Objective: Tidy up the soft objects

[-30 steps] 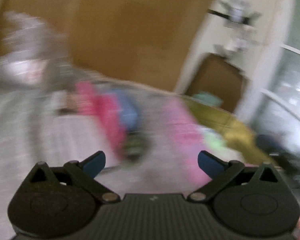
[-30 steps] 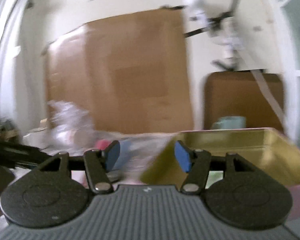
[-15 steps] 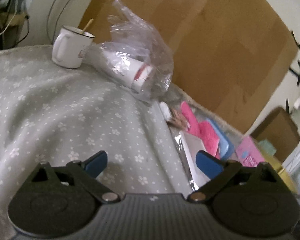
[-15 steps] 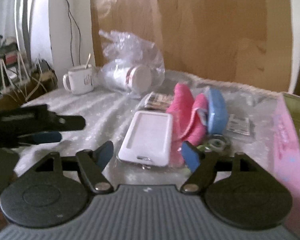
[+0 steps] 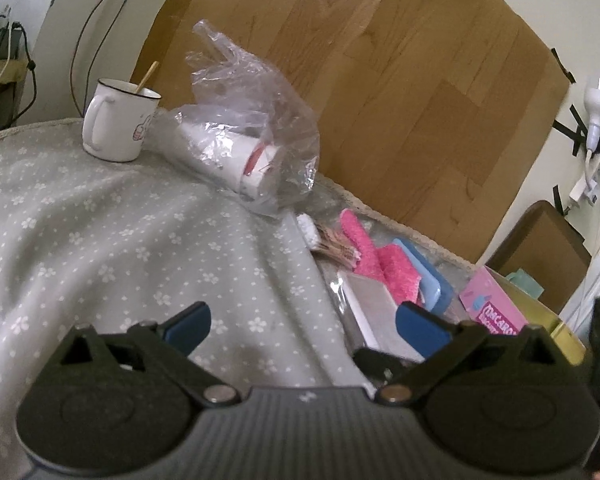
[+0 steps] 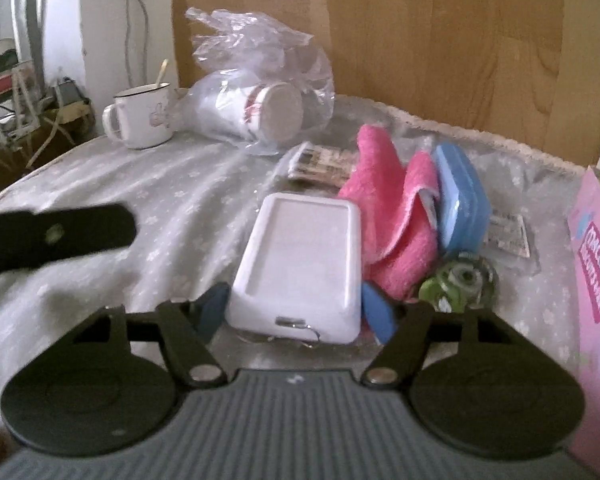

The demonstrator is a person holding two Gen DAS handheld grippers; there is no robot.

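Holding both grippers over flowered cloth [image 5: 100, 240]. Your left gripper [image 5: 304, 322] spreading wide, nothing between pads. Your right gripper [image 6: 296, 312] narrowing, white case [image 6: 300, 256] between fingers, contact unclear. Pink towel [image 6: 396, 216] lies crumpled between case and blue box [image 6: 462, 200], touching both.

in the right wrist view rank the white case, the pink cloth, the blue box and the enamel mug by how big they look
1. white case, though it lies nearest the camera, which inflates it
2. pink cloth
3. blue box and enamel mug look alike; the mug sits farther back, so no ranking between them
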